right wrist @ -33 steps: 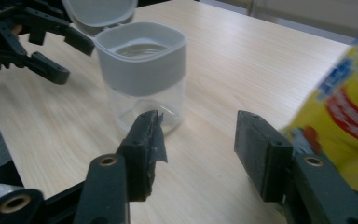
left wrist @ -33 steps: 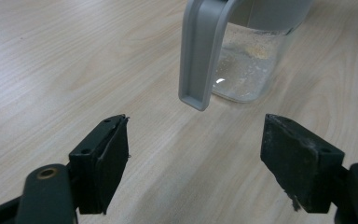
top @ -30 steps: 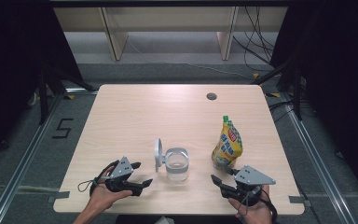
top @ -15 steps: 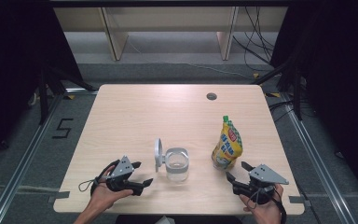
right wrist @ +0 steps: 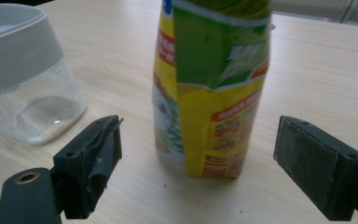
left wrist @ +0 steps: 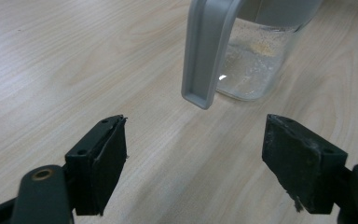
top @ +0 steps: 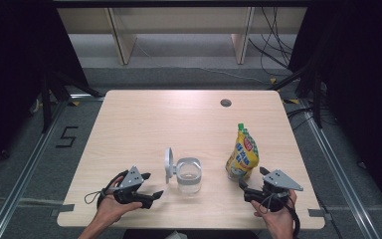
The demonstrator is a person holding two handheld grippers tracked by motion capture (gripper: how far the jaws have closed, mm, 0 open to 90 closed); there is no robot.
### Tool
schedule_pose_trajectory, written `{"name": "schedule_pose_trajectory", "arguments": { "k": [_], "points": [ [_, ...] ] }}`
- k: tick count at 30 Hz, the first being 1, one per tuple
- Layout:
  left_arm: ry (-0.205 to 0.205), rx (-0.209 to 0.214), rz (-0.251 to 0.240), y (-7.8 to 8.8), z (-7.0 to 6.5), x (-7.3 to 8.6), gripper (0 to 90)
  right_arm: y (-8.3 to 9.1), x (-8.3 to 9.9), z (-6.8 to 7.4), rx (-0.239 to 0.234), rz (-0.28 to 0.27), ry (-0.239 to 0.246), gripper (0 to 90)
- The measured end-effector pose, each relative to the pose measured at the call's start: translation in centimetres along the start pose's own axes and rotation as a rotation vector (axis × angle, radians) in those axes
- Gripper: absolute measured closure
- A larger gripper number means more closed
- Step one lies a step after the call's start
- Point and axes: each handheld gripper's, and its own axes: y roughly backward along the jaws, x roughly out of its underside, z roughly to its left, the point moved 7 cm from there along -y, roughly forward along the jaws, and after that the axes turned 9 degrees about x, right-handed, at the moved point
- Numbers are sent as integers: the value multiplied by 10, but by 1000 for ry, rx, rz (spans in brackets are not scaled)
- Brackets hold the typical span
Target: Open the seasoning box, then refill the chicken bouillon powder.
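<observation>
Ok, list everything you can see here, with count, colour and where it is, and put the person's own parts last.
Table: one, light wood, centre of the high view.
Jar: one, clear with a grey rim and grey lid flipped open, near edge, middle.
Pouch: one, yellow and green, upright, right of the jar.
Hole: one, dark, far right of the tabletop.
Left gripper: one, black, jaws open, left of the jar.
Right gripper: one, black, jaws open and just opening wider, nothing between them, near the pouch.

Your right gripper (top: 252, 185) sits near the table's (top: 189, 114) front edge, jaws just opened wide, pointing at the yellow pouch (top: 242, 155) standing at its 11 o'clock. Your left gripper (top: 150, 186) faces the clear jar (top: 188, 175) at its 2 o'clock, lid (top: 168, 162) flipped up.
</observation>
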Motion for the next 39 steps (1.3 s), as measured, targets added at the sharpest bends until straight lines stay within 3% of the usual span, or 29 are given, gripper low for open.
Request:
{"name": "schedule_pose_trajectory", "arguments": {
  "k": [1, 2, 3, 4, 5, 7, 8, 10, 11, 12, 14, 15, 16, 20, 21, 22, 23, 25, 27, 29, 30, 32, 33, 34, 35, 36, 38, 39],
  "points": [
    [0, -3, 10, 1, 0, 0, 217, 0, 1, 4, -4, 14, -35, 161],
    [2, -2, 8, 0, 0, 0, 217, -1, 1, 2, 5, 14, 0, 161],
    [2, -2, 8, 0, 0, 0, 217, -1, 1, 2, 5, 14, 0, 161],
    [33, 5, -8, -1, -1, 0, 217, -1, 0, 4, -9, 10, -8, 161],
    [4, 6, -3, -1, 0, 0, 217, -3, -1, 5, -16, -5, -14, 161],
    [31, 2, 3, -1, -2, 1, 217, -5, 0, 5, -11, 7, -15, 161],
    [12, -1, -1, -1, -1, 0, 217, -6, 0, 5, -20, 4, -25, 160],
    [28, -2, 7, 0, -2, 1, 217, -6, 1, 6, -12, 19, -50, 160],
    [25, 0, -1, -1, -2, 0, 217, -8, 0, 4, -24, 4, -29, 160],
    [0, 11, 10, 0, -1, 0, 217, -9, 0, 5, -23, 7, -38, 159],
    [-1, -1, -1, -1, 0, 0, 217, -12, 0, 5, -27, -2, -50, 159],
    [21, -2, -1, -1, -2, 0, 217, -12, 0, 5, -19, 7, -49, 159],
    [-2, -2, 1, 0, 0, 0, 217, -16, 0, 3, -13, -10, -17, 159],
    [2, 2, -1, -1, -1, 0, 217, -18, -1, 4, -24, -15, -13, 159],
    [3, 1, 0, -1, -1, 0, 217, -19, -2, 3, -6, -12, 4, 159],
    [3, 5, -4, -1, -1, 0, 217, -20, -2, 5, -4, -13, -19, 159],
    [24, 2, 8, -1, -3, 1, 217, -22, -3, 4, 7, -35, -15, 158],
    [24, 19, -2, -1, -5, 0, 217, -24, -3, 2, 13, -36, -25, 158],
    [-12, 15, 17, 0, -3, 0, 217, -27, -2, 5, 18, -29, -74, 158],
    [20, 16, -10, -2, -7, 0, 217, -31, -3, 4, 25, -38, -82, 158],
    [6, 14, 1, -2, -6, 0, 217, -32, -4, 7, 19, -35, -125, 159],
    [-16, 14, 23, -1, -4, 1, 216, -40, -5, 3, 24, -63, -52, 159],
    [-16, 14, 23, -1, -4, 1, 216, -40, -5, 3, 24, -63, -52, 159],
    [-20, 4, 30, 0, -4, 1, 216, -39, -4, 7, 23, -37, -98, 157],
    [7, 12, 18, -1, -6, 1, 216, -43, -5, 4, 34, -63, -54, 158],
    [10, 11, 19, -1, -6, 1, 216, -43, -4, 5, 37, -47, -71, 161],
    [-14, 6, 22, -1, -5, 1, 218, -44, -4, 5, 42, -43, -85, 190],
    [-27, 3, 26, -2, -4, 2, 220, -45, -5, 1, 47, -66, -44, 212]
  ]
}}
